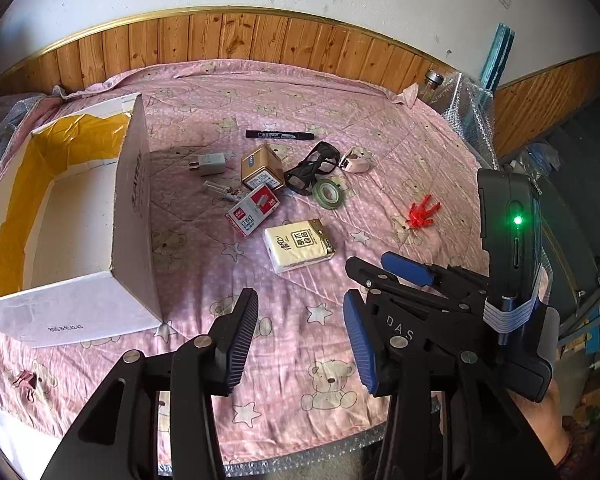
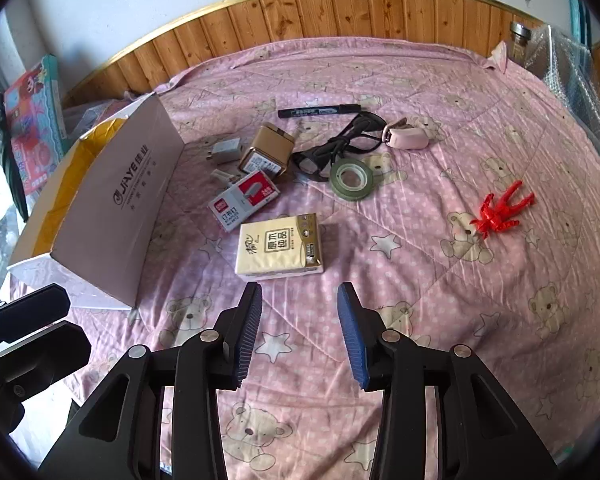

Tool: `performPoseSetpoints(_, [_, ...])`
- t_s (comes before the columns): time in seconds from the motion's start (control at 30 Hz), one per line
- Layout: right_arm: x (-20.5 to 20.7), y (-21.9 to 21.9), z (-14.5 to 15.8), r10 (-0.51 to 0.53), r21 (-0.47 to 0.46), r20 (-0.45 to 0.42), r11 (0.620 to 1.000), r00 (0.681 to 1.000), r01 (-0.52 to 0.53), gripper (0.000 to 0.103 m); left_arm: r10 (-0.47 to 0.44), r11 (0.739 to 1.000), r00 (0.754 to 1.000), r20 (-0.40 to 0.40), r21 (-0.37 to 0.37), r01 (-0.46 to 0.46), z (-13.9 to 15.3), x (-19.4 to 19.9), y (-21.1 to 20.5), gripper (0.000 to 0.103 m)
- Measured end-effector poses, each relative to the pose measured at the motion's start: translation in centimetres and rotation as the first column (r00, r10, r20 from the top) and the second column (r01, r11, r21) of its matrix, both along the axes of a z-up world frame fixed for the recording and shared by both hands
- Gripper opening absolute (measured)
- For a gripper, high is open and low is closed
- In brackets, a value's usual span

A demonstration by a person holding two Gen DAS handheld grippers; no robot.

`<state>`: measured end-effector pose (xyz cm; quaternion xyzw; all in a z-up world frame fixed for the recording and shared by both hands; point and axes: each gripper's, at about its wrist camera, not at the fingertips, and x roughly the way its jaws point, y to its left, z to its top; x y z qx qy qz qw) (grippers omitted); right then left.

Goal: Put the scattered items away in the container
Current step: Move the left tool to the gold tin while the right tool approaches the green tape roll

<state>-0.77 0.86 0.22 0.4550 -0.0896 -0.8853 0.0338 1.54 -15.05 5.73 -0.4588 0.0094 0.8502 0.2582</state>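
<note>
Both the left gripper point(image 1: 300, 336) and right gripper point(image 2: 298, 332) hover with jaws wide apart, gripping nothing, over bare quilted pink bed cover point(image 2: 440, 312). The glossy tissue pack point(image 2: 280, 246) lies at 12 o'clock; the open cardboard box point(image 2: 112, 208) stands at 10 o'clock, the spiky red toy point(image 2: 500, 212) at 2 o'clock.

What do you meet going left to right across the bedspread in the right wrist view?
White cardboard box → staples box → tissue pack → green tape roll → pink stapler → red toy figure.
</note>
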Motion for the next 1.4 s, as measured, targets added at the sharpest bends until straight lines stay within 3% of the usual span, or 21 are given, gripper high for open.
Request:
performPoseSetpoints(0.23, [-2.1, 1.8, -1.9, -0.009, -0.035, 0.047, 0.999, 0.999, 0.011, 0.043, 0.010, 1.000, 0.999, 0.031, -0.009, -0.009, -2.1, -3.3, 1.7, 0.050])
performPoseSetpoints(0.6, [-5.8, 2.7, -5.3, 0.010, -0.170, 0.120, 0.985, 0.993, 0.010, 0.044, 0.038, 0.997, 0.996, 0.081, -0.064, -0.033, -5.5, -10.3, 3.1, 0.053])
performPoseSetpoints(1.03, [-6.6, 3.5, -6.0, 0.000, -0.169, 0.158, 0.985, 0.987, 0.027, 0.048, 0.052, 0.997, 0.986, 0.158, -0.067, -0.042, -8.4, -12.6, 3.1, 0.053])
performPoseSetpoints(1.4, [-7.0, 5.3, -5.8, -0.033, -0.195, 0.177, 0.978, 0.984, 0.068, 0.048, 0.069, 0.997, 0.985, 0.157, -0.046, -0.063, -7.8, -14.6, 2.7, 0.053])
